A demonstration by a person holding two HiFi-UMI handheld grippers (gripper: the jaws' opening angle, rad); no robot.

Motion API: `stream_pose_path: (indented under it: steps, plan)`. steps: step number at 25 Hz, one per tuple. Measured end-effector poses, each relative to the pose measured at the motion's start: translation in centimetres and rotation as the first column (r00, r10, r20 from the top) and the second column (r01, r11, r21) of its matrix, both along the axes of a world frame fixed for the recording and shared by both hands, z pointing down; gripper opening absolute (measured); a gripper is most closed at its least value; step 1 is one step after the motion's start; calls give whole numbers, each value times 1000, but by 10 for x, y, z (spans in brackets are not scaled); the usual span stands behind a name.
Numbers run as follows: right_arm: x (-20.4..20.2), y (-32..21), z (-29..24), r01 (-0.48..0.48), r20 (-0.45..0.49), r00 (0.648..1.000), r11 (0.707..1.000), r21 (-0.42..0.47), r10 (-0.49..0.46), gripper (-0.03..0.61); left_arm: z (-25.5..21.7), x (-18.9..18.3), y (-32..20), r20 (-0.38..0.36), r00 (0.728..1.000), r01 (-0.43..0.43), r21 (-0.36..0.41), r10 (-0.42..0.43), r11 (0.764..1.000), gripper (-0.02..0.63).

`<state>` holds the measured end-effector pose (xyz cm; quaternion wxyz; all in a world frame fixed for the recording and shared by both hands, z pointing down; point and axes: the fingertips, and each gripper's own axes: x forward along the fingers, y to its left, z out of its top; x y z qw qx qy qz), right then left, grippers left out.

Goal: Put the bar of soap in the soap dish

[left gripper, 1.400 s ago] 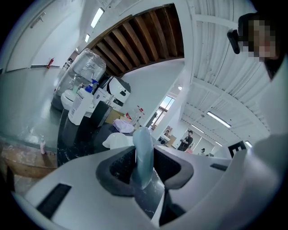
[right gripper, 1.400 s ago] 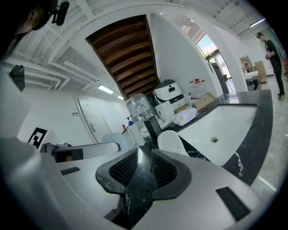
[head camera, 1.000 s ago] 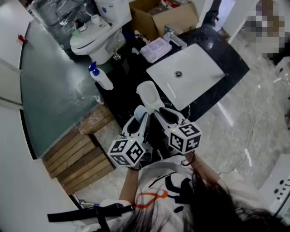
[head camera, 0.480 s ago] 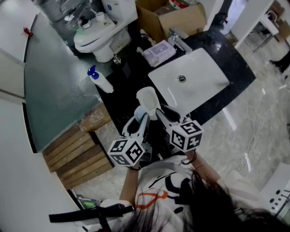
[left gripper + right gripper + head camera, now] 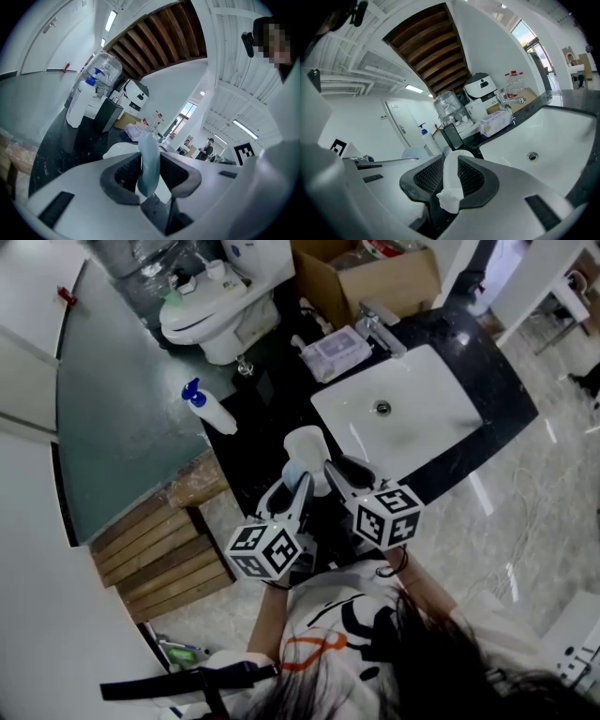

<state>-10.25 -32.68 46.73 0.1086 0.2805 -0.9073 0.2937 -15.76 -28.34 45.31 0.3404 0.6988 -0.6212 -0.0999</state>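
Observation:
A pale blue bar of soap stands on edge between the jaws of my left gripper, which is shut on it. In the head view the soap shows just ahead of the left gripper. My right gripper is shut on the rim of a white soap dish. In the head view the dish sticks out in front of the right gripper, over the black counter. Soap and dish sit side by side, close together.
A white sink basin with a faucet lies to the right. On the counter are a blue-topped pump bottle and a pack of wipes. A toilet, a cardboard box and wooden slats surround it.
Both grippers have drifted a little over the counter, still side by side, each keeping its hold. The head view has shifted slightly.

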Motion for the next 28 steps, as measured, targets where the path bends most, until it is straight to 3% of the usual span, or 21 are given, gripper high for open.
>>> stream_pose_path:
  steps: [12,18,28]
  plan:
    - [-1,-12,6,17,7,1000,1000,-25,-17,103,8,-6,-18,-21,1000,-20,-2,20,1000,117]
    - [0,-18,11,14,5,1000,999,-41,-13,103,18,-9,-25,-71,997,-23,-14,22,1000,115]
    - [-3,-21,17,15,1,1000,998,-66,-15,103,31,-6,-44,-64,995,-80,-35,78,996,117]
